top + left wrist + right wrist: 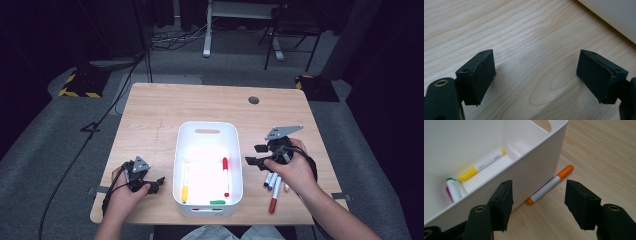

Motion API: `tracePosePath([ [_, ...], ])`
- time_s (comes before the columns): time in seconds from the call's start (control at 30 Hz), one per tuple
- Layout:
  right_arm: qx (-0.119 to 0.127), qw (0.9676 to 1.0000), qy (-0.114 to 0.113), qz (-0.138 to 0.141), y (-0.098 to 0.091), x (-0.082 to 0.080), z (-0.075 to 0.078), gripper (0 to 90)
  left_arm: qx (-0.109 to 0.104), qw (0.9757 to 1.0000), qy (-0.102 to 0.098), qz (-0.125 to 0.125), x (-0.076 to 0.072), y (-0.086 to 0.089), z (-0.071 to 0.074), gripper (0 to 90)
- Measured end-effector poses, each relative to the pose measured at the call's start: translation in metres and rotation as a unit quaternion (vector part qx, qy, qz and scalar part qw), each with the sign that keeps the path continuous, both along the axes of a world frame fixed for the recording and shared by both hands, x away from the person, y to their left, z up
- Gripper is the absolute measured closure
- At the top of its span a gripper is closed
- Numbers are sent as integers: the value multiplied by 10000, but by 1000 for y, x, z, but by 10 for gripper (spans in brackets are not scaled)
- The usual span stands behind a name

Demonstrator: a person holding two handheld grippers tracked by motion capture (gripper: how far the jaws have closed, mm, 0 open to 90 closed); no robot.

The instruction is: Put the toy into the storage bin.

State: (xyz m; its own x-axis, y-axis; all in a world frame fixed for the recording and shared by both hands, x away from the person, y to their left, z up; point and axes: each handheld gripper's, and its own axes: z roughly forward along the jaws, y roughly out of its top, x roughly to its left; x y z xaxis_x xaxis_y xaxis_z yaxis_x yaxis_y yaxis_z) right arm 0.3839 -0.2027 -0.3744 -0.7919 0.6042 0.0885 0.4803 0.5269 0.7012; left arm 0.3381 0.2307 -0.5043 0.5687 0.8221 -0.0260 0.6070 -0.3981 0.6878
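A: Why does the white bin (207, 167) sit at the centre of the wooden table (150, 115)?

B: Probably so both hands can reach it. It already holds a red marker (225, 176) and a yellow marker (482, 165).

A: And the right gripper (537, 202)?

B: Its jaws stand wide with nothing between the pads, lined up on the orange marker (551, 184), which lies on the table against the bin's outer wall. More markers (274, 186) lie beside that hand.

A: The left gripper (535, 75)?

B: Parked low over bare wood, jaws apart and empty, clear of the work.
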Motion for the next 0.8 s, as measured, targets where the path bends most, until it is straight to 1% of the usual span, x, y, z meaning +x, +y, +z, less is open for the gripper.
tracePosePath([
  [0.03,0,10000,0,0,0,0,0,399,2,10000,-9,1,0,0,0,160],
  [0.13,-110,9999,77,-11,5,8,-19,389,5,10000,-4,-13,0,0,0,160],
  [0.17,-140,9999,99,-1,7,10,-24,383,6,10000,4,-10,0,0,0,161],
  [0.2,-207,9997,141,31,10,12,-31,380,8,10000,-4,-9,0,0,0,161],
  [0.23,-250,9994,230,26,13,14,-39,379,11,10000,-18,-5,0,0,0,161],
  [0.33,-283,9993,234,46,17,19,-51,372,14,10000,-18,7,0,0,0,161],
  [0.37,-317,9993,208,30,17,22,-55,371,12,10000,-17,5,0,0,0,161],
  [0.4,-349,9991,235,-36,19,23,-57,369,-1,10000,-6,6,-1,0,0,162],
  [0.43,-465,9988,129,-21,18,27,-61,363,22,10000,-33,14,-1,0,0,162],
  [0.47,-465,9988,129,-21,18,27,-61,363,22,10000,-33,14,-1,0,0,163],
  [0.5,-474,9988,87,-120,18,33,-66,355,13,10000,-4,37,-2,0,0,163],
  [0.63,-465,9986,105,-247,16,45,-77,349,9,10000,4,42,-2,0,0,163],
  [0.67,-423,9986,144,-289,17,47,-80,349,8,10000,4,46,-2,0,0,163],
  [0.7,-445,9985,140,-281,17,49,-82,349,10,10000,3,45,-2,0,0,163],
  [0.8,-379,9983,255,-349,19,55,-89,349,9,10000,19,38,-2,0,0,163],
])
